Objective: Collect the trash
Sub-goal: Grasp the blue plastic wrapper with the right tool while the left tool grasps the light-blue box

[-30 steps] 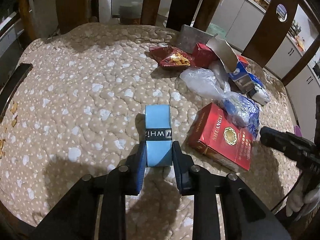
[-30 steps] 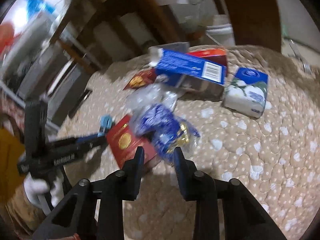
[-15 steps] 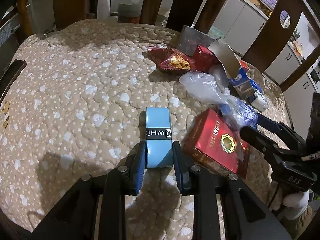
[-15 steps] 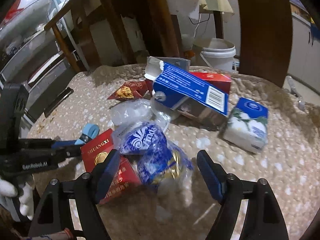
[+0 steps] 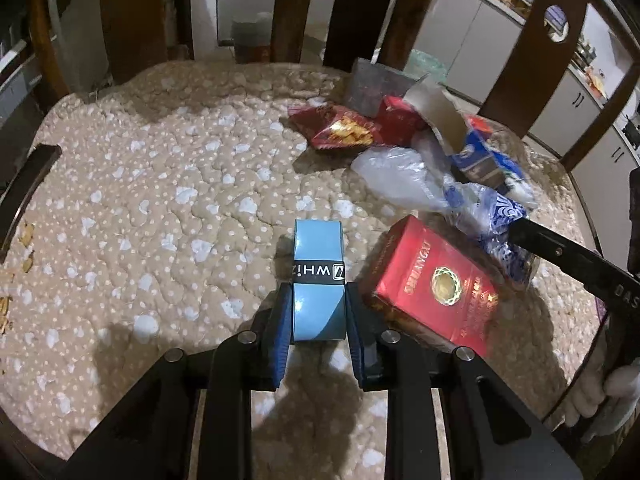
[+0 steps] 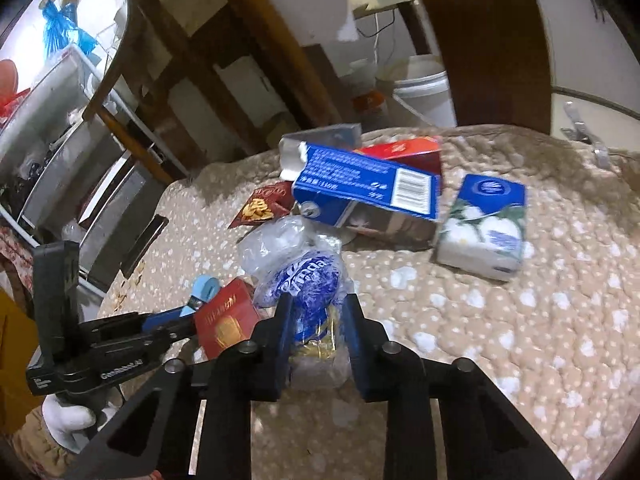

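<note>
Quilted chair cushion (image 5: 168, 184), trash piled far right. Left gripper (image 5: 317, 322) clamped on blue roll (image 5: 318, 276), right gripper (image 6: 316, 336) pinching blue-printed bag (image 6: 308, 280), apparently for gathering.

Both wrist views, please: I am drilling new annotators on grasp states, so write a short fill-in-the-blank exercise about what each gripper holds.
1. The left gripper is shut on a roll coloured light ____.
2. The right gripper is shut on a crinkly ____ bag printed in blue and white.
3. The box lying just right of the roll is ____ in colour.
4. Everything lies on a quilted ____ cushion with white dots.

Missing words: blue; plastic; red; beige
</note>
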Available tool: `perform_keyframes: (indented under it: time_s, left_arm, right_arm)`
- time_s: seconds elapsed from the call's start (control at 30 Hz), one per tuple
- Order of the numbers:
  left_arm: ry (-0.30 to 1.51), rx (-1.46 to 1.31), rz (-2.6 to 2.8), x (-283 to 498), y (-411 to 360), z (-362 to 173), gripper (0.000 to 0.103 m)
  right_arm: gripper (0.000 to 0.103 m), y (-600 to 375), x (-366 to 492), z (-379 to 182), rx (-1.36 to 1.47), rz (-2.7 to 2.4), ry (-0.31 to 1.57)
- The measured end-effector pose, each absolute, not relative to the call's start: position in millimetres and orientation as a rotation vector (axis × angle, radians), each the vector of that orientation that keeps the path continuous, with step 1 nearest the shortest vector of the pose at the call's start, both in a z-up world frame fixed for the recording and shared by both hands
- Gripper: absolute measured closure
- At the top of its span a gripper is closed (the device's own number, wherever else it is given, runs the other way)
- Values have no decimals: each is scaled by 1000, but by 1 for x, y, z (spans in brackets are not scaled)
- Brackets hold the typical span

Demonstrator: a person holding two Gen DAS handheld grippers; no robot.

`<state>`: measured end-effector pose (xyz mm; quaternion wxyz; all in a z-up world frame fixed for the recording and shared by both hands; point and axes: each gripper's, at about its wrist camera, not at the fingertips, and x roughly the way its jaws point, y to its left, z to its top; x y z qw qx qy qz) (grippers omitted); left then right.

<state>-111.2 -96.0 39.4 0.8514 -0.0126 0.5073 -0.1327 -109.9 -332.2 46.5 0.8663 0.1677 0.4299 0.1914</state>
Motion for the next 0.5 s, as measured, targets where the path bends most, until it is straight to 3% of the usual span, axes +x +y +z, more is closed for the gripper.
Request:
perform_keyframes:
  time_s: [0.5]
  left_arm:
    - [929, 30, -430, -152, -142, 106, 79]
  right_arm:
    - [76, -395, -152, 71, 425, 300, 815]
